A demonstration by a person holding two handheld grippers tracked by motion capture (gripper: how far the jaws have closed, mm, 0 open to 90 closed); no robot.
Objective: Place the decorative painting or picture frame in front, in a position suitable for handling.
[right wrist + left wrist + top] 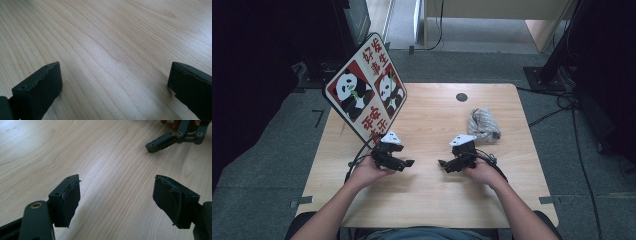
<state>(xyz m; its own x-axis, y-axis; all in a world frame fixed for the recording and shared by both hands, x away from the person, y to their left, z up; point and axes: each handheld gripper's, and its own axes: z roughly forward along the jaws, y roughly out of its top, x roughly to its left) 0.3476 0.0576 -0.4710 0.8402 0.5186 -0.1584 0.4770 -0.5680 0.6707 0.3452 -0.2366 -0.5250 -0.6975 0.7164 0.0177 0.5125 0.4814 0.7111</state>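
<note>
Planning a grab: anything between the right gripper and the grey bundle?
No. In the high view, just bare table separates the right gripper from the bundle.

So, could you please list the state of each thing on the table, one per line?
Left gripper: jaws open, holding nothing, low over the table.
Right gripper: jaws open, holding nothing, facing the left one.
Grey cloth: crumpled in a heap, untouched, beyond the right gripper.
Panda sign: tilted, at the table's far left edge.

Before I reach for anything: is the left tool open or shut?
Open: the left tool shows its two black jaws wide apart, only bare light wooden table between them.
</note>
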